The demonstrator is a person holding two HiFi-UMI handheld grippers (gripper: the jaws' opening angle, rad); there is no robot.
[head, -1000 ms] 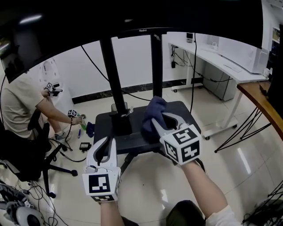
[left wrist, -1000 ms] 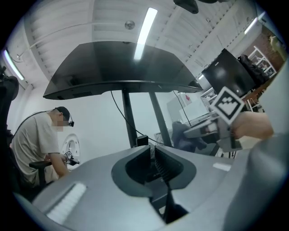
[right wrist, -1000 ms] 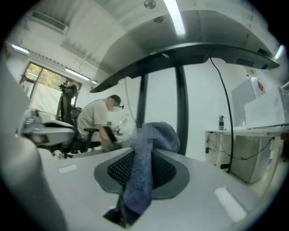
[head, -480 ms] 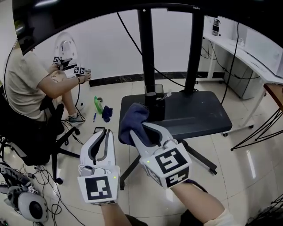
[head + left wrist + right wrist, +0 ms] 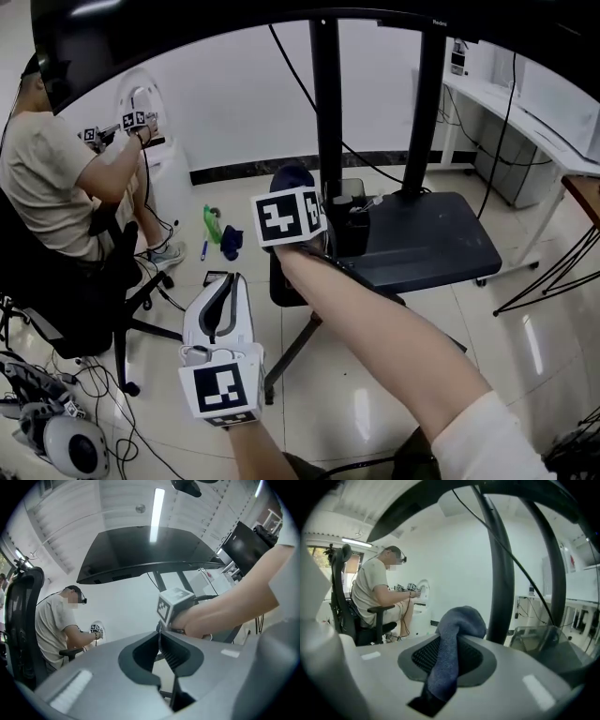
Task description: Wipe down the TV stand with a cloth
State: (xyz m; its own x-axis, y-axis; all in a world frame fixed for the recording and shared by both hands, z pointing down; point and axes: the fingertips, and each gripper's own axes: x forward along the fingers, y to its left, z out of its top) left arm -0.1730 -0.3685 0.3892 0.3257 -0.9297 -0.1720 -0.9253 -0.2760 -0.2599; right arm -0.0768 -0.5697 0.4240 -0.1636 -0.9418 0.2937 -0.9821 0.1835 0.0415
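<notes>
The TV stand has two black posts (image 5: 325,122) and a black base shelf (image 5: 431,246) low over the floor. My right gripper (image 5: 292,194) is stretched out over the shelf's left end, close to the left post. It is shut on a dark blue cloth (image 5: 289,178), which bulges past the jaws. The right gripper view shows the cloth (image 5: 457,630) pinched between the jaws and hanging down between them, with the post (image 5: 501,573) just beyond. My left gripper (image 5: 223,284) hangs lower and nearer, left of the shelf. Its jaws are shut with nothing between them, tips meeting (image 5: 160,636).
A person (image 5: 52,178) sits on an office chair (image 5: 66,300) at the left. A green bottle (image 5: 208,225) and cables lie on the floor beside the stand. A clear container (image 5: 354,192) stands on the shelf by the post. A white desk (image 5: 525,108) is at the right.
My right gripper has reached forward and up with the cloth, from close in front of me to the shelf's left end by the post. The left gripper has shifted only a little.
</notes>
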